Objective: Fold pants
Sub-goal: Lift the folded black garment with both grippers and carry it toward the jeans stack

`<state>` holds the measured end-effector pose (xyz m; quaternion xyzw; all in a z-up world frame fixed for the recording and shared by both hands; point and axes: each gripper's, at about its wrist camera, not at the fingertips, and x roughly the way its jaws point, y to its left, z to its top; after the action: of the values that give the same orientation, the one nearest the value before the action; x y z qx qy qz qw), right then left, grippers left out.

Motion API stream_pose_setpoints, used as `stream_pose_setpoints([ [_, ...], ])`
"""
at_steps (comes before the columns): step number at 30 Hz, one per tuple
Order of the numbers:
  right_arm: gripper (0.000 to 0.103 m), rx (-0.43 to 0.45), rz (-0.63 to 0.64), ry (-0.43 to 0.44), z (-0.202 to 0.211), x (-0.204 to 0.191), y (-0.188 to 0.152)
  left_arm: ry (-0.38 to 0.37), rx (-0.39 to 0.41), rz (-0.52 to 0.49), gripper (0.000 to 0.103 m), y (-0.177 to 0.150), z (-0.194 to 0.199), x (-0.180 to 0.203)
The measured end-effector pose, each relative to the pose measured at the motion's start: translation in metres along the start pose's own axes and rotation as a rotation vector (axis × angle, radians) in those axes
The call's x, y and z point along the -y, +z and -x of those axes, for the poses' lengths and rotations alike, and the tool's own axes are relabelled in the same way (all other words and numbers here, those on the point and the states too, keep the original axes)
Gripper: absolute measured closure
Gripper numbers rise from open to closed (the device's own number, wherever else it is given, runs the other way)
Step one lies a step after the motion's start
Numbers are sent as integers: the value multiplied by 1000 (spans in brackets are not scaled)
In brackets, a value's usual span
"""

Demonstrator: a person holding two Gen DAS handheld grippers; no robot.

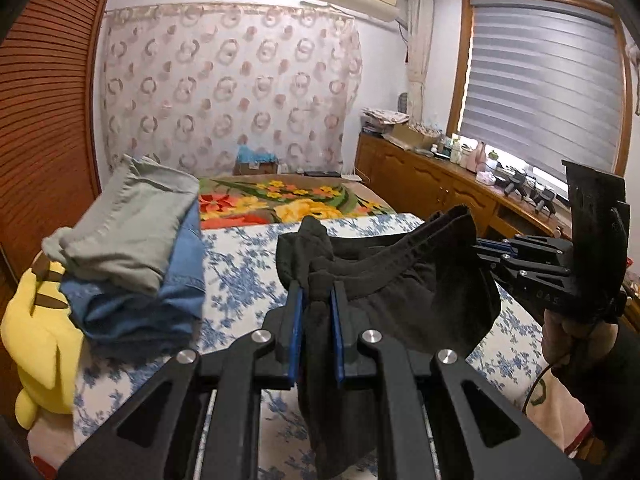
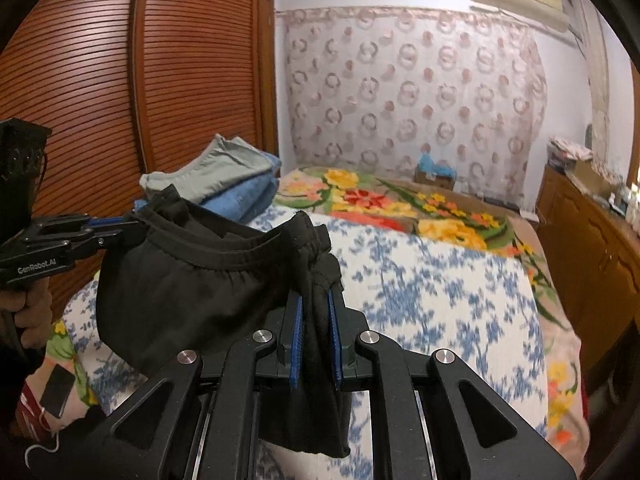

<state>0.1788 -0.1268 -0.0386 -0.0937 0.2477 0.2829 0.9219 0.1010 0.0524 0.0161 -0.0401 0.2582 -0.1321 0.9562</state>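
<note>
Your left gripper (image 1: 316, 300) and right gripper (image 2: 314, 312) each have their fingers clamped on an end of the black pants' (image 1: 400, 280) waistband, which sags between them above the bed (image 2: 440, 280). Beyond the fingers, open floral sheet; folded clothes (image 1: 132, 240) lie stacked to the left.

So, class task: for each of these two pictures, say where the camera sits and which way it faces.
Left wrist view: rides the left gripper, facing along the bed toward the curtain; right gripper and its hand show at right.
Right wrist view: rides the right gripper, facing likewise; left gripper and its hand show at left.
Shared: black pants clamped at the waistband by both, and the folded stack.
</note>
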Motion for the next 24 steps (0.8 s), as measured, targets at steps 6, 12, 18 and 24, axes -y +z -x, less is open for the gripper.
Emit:
stream_pose_setpoints([
  [6, 94, 17, 50, 23, -23, -11, 32, 37, 24, 13, 93, 14, 3, -25],
  [12, 94, 26, 93, 48, -47, -24, 57, 79, 42, 22, 93, 29, 3, -51],
  [18, 94, 36, 118, 76, -68, -31, 77, 107, 53, 32, 93, 40, -4, -72],
  [24, 94, 42, 140, 98, -92, -35, 98, 135, 59, 45, 93, 51, -12, -93],
])
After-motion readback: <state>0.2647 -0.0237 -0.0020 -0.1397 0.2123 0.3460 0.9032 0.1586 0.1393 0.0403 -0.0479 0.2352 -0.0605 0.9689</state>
